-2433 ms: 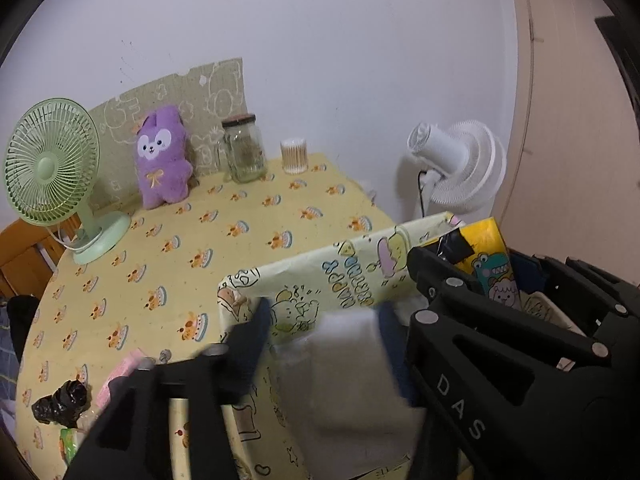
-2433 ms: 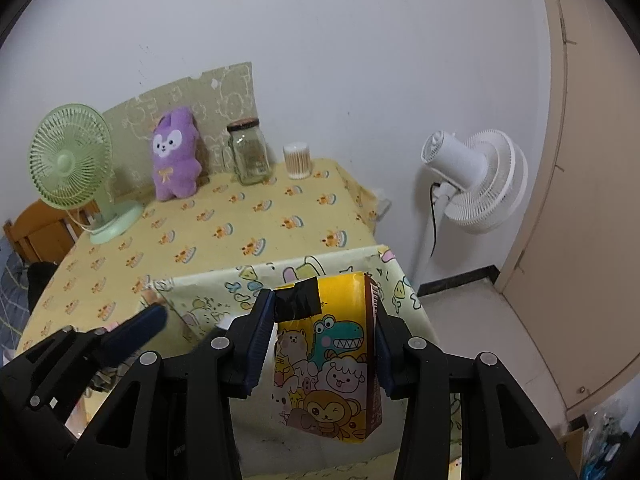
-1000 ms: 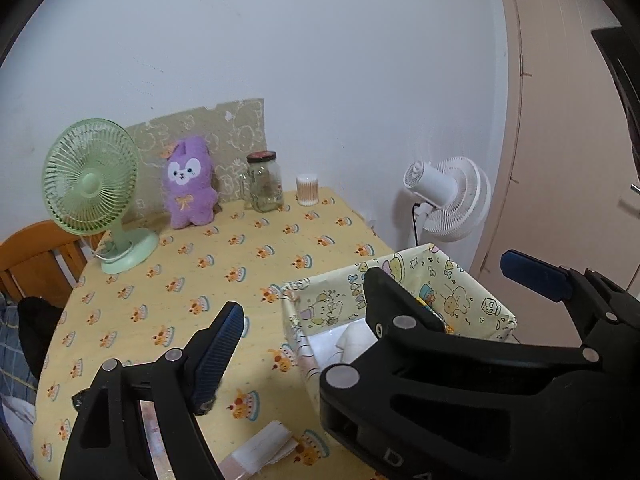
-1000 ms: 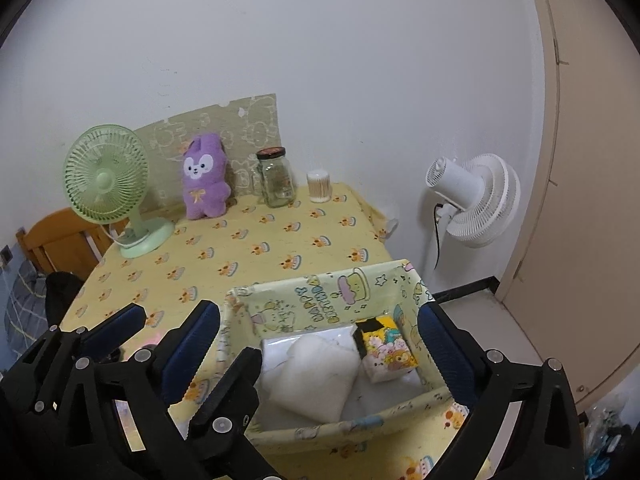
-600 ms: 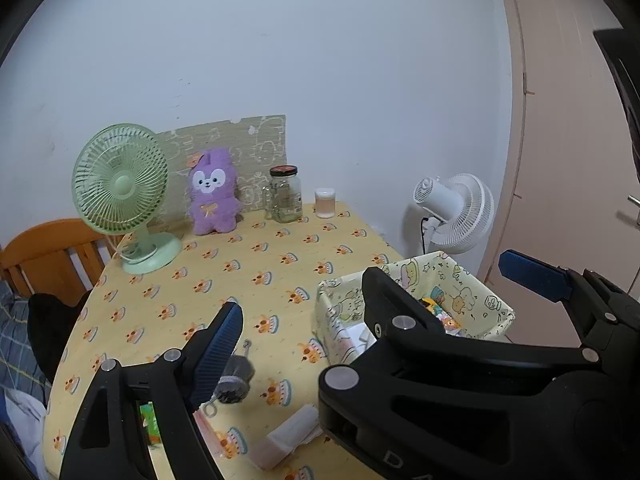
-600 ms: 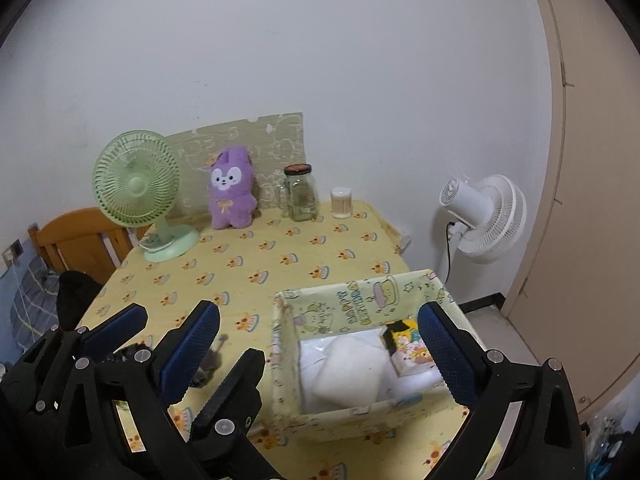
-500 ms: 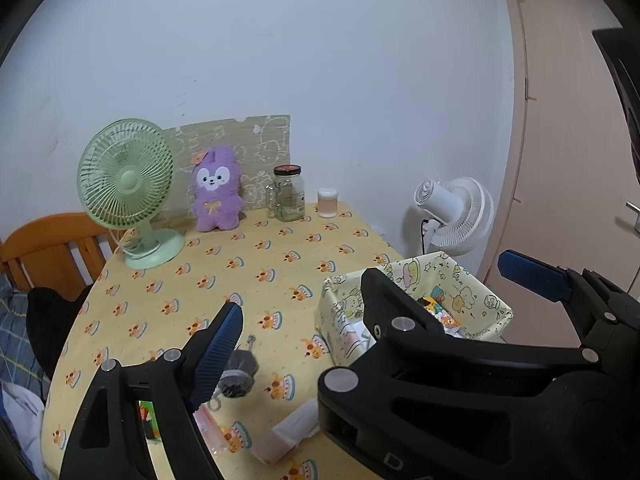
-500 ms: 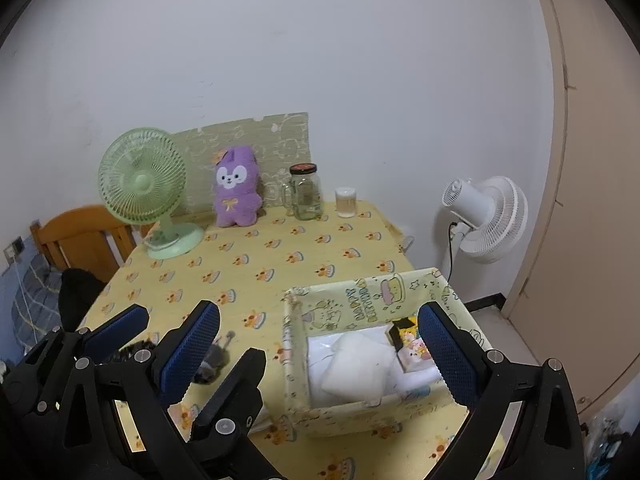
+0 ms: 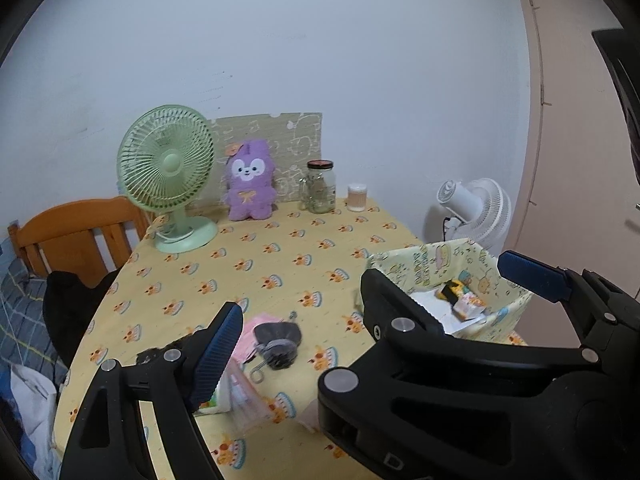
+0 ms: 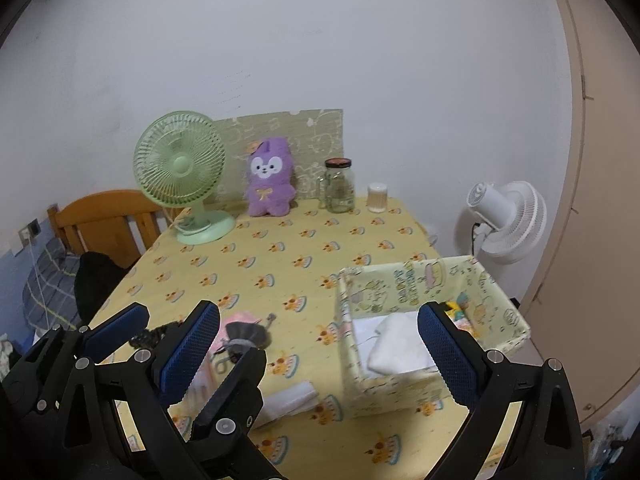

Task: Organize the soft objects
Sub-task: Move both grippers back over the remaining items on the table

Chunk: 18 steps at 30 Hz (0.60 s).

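Blue-padded tongs first: L gripper and R gripper both hang w/ jaws spread wide and nothing between the pads. They sit close together, fingers interleaved, on the near side of the table, left of the cartoon-print fabric bin.

Inside the bin: a white folded cloth and a yellow cartoon tissue pack tucked at its right end.

Left of the bin, loose on the yellow tablecloth:
- white folded pad, just beside the bin's near-left corner
- dark grey drawstring pouch, further left
- pink soft item, touching the pouch, partly under it
- black scrunchie-like thing, furthest left; can't tell exactly what it is

Purple plush stands well behind the bin, against the wall.

My read: I'm btwn picks, part-way thru the job. Next, probably the white pad, being nearest. It lies flat, so I'd come in low, pinch an edge, lift clear of the bin wall, then drop it in. The grippers are crowded, so I'd separate them first.
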Motion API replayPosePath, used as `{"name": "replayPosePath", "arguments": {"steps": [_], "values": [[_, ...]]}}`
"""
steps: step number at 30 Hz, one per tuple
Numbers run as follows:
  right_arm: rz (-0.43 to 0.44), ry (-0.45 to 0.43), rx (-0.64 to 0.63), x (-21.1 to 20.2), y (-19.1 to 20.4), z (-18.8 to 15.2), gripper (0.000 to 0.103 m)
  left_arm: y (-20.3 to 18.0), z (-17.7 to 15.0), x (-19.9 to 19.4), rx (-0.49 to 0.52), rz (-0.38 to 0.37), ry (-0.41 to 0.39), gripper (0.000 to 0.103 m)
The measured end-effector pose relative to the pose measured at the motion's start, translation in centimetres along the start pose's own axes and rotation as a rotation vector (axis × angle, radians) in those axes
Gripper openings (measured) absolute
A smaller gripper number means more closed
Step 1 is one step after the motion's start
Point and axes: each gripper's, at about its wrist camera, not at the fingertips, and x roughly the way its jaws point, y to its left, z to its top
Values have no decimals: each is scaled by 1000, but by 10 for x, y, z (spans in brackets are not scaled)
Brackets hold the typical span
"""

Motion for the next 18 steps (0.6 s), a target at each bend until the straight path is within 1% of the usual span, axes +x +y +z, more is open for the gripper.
{"name": "replayPosePath", "arguments": {"steps": [8,14,18], "values": [[25,-6,2,7,18,-20,101,14,-20,1,6,24,0,86],[30,18,-5,19,27,-37,101,24,-38,12,-14,35,32,87],[13,40,-20,31,33,-47,101,31,-51,22,-34,43,63,87]]}}
